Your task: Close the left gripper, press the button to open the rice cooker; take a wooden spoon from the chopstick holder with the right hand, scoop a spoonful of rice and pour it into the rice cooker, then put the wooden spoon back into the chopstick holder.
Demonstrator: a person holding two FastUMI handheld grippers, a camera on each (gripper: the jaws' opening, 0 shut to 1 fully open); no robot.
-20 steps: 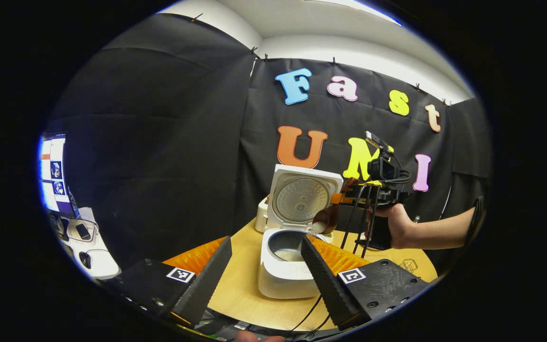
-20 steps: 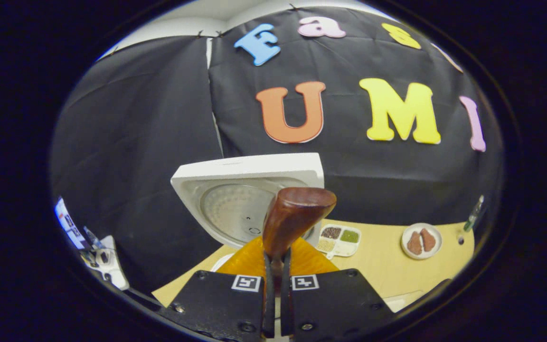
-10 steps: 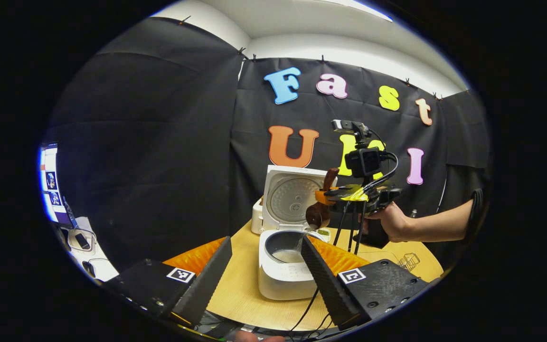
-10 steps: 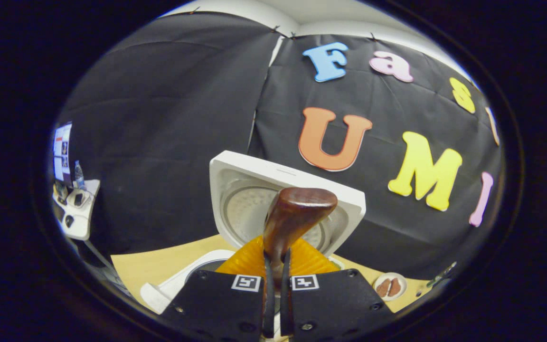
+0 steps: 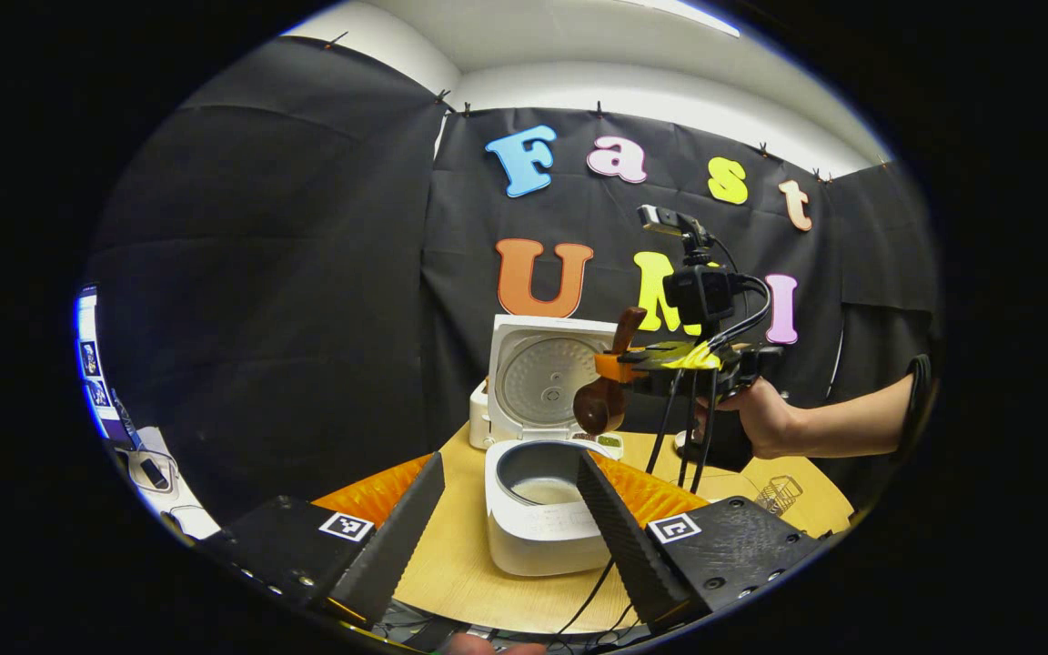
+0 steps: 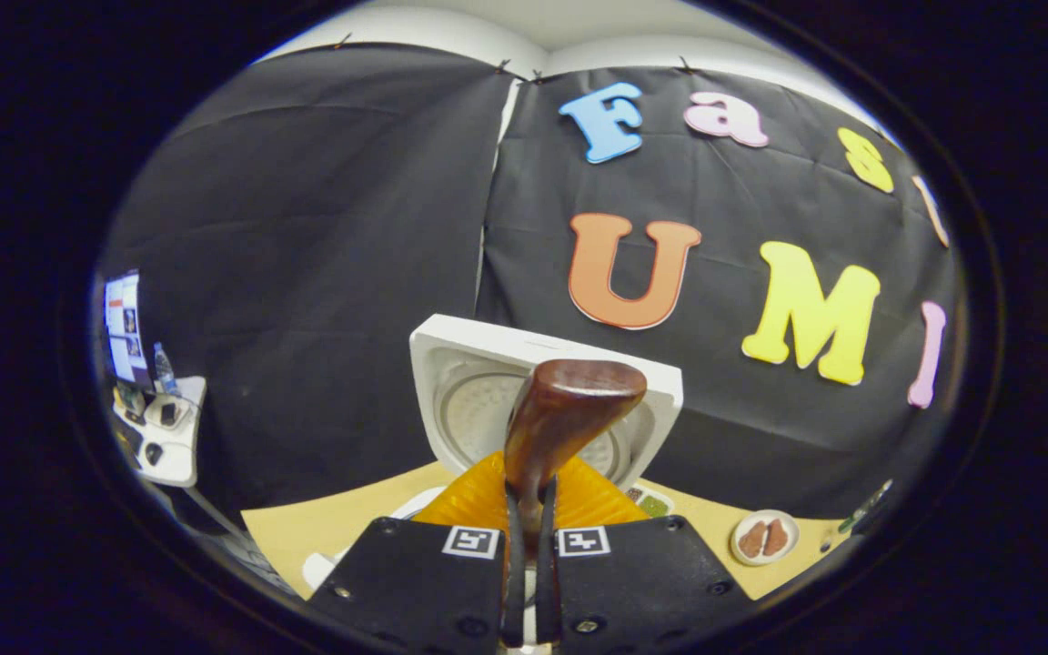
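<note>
Rice cooker (image 5: pixel 547 509) sits on the light wooden table (image 5: pixel 469 564), white body, lid (image 5: pixel 542 377) swung up and standing near vertical behind the pot. Inner side of the lid shows a round, dimpled metal plate. Inner pot is dark-walled, with a pale layer at the bottom, probably rice.

Right gripper (image 5: pixel 619 364), held by a hand (image 5: pixel 760 418), hangs above and just right of the open pot in the left gripper view. Its fingers are clamped on the handle of the wooden spoon (image 5: pixel 604 396): dark reddish-brown, glossy, bowl end hanging down over the pot's far rim, handle pointing up. In the right gripper view the spoon (image 6: pixel 560 418) rises from between the closed fingers (image 6: pixel 513 582), in front of the lid (image 6: pixel 488 364).

Left gripper (image 5: pixel 510 505) is spread wide, holding nothing, low over the near table edge with the cooker between its fingers in view.

A small plate (image 6: pixel 765 537) with two brown pieces sits far right on the table.
</note>
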